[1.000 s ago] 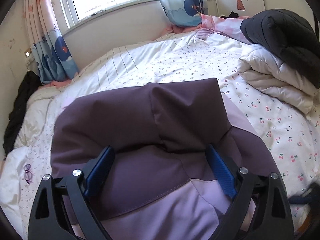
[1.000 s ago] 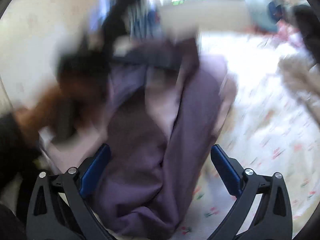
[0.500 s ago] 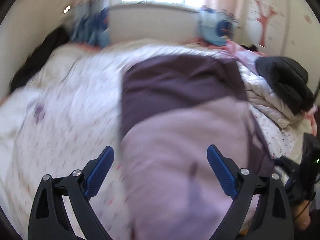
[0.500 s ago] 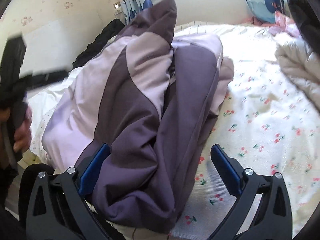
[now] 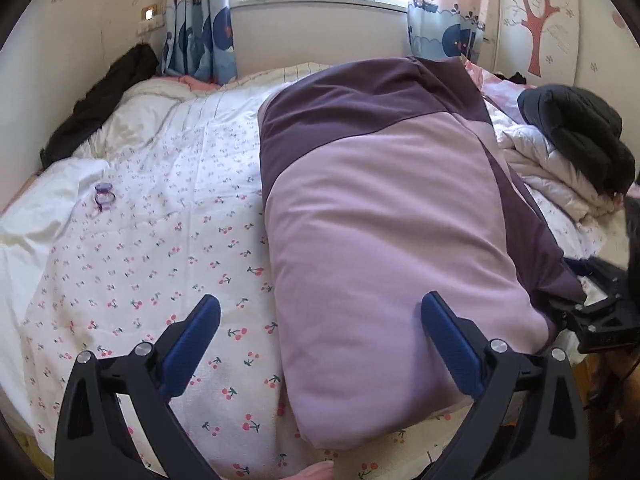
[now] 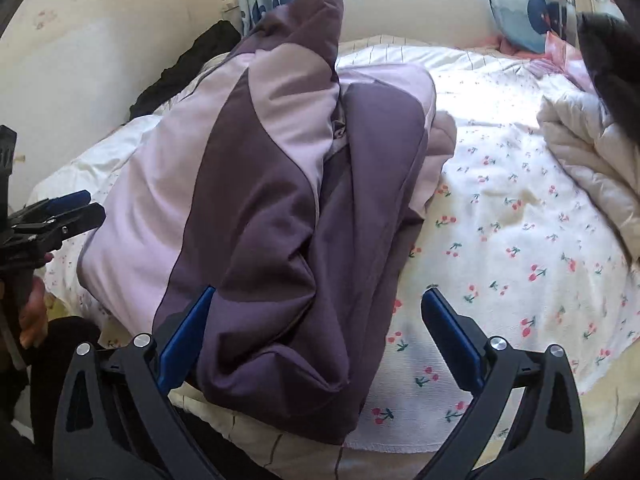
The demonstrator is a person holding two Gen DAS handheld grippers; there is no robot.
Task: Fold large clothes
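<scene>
**Purple jacket folded on the bed**

Seen only from the left wrist: small purple glasses (image 5: 105, 197) on the cherry sheet (image 5: 160, 264), plus a smooth, pale side of the purple jacket (image 5: 384, 216). Seen only from the right wrist: dark, bunched folds of the same jacket, lying near the bed's front edge. Left gripper (image 5: 320, 334) jaws wide apart, holding nothing. Right gripper (image 6: 318, 328) jaws wide apart too, holding nothing.

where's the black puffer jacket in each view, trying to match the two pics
Left wrist view: the black puffer jacket lies at the right edge, atop the cream quilt.
Right wrist view: only a dark blurred edge of it shows in the top right corner.
Shared landmark: the purple jacket, to its left in both views.
</scene>
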